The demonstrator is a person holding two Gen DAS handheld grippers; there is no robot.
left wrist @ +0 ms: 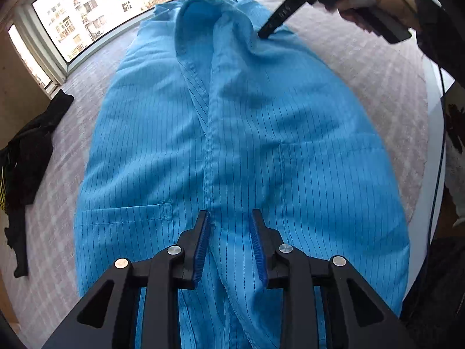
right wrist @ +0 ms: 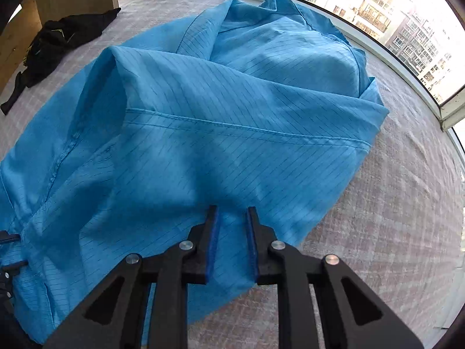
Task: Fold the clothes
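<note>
A blue pin-striped coat (left wrist: 162, 145) lies front up on a pale pinkish cover (left wrist: 377, 81), its collar toward the window. My left gripper (left wrist: 230, 212) hovers over the coat's lower front. Its jaws stand apart, and the front opening's edge runs between them without being pressed. In the right wrist view the coat (right wrist: 232, 93) is bunched and folded over near the shoulder. My right gripper (right wrist: 232, 208) is at the coat's edge with cloth lying between its narrow jaws, both blue pads (right wrist: 213, 241) showing. The left wrist view shows that right gripper (left wrist: 264, 33) tip-down on the shoulder.
A black garment (left wrist: 26, 157) lies crumpled at the left of the cover, also seen as the black garment (right wrist: 58, 37) beside a wooden board (right wrist: 17, 32). Windows (left wrist: 96, 8) run along the far side. A person's hand (left wrist: 377, 3) holds the right gripper. A white rim (left wrist: 436, 122) borders the right.
</note>
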